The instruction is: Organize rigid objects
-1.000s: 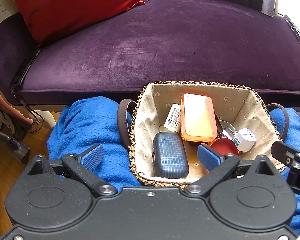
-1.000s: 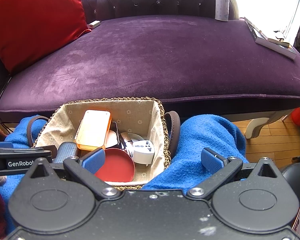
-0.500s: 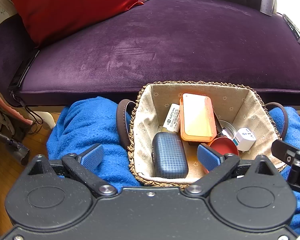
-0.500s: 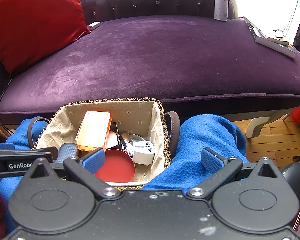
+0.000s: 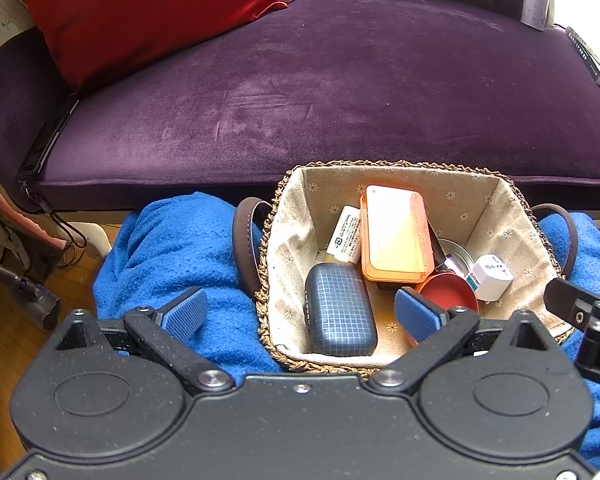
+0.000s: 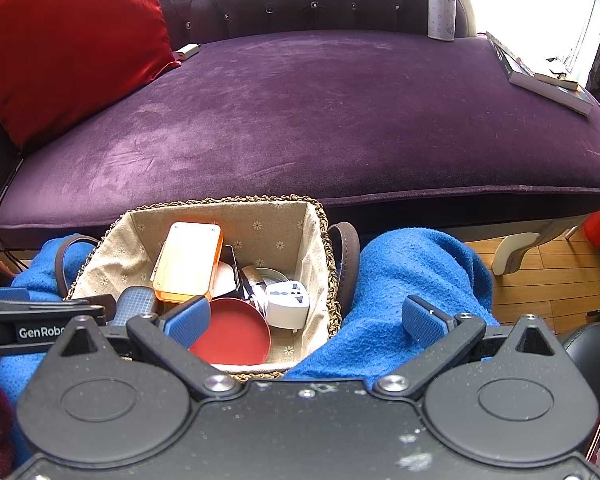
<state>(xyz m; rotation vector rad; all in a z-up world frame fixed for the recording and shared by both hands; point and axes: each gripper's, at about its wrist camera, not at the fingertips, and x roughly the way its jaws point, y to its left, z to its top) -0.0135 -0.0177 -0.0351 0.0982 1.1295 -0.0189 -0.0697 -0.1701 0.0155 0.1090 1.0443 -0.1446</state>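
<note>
A woven basket (image 5: 296,184) (image 6: 320,216) with a cloth lining sits on a blue blanket (image 5: 180,248) (image 6: 412,272) in front of a purple sofa. It holds an orange box (image 5: 394,236) (image 6: 188,260), a blue checked case (image 5: 338,316), a red bowl (image 5: 452,296) (image 6: 236,332), a white plug adapter (image 5: 490,276) (image 6: 286,300) and a white tube (image 5: 346,236). My left gripper (image 5: 300,314) is open and empty above the basket's near left rim. My right gripper (image 6: 306,320) is open and empty above the basket's near right rim.
The purple sofa seat (image 5: 340,92) (image 6: 300,120) spreads behind the basket. A red cushion (image 5: 140,8) (image 6: 68,44) lies at its left, a bottle (image 6: 440,4) and books (image 6: 540,76) at its right. Wooden floor (image 6: 540,280) shows to the right.
Both grippers have drifted slightly; the view has barely shifted. Both stay open and empty, and the basket's contents have not moved.
</note>
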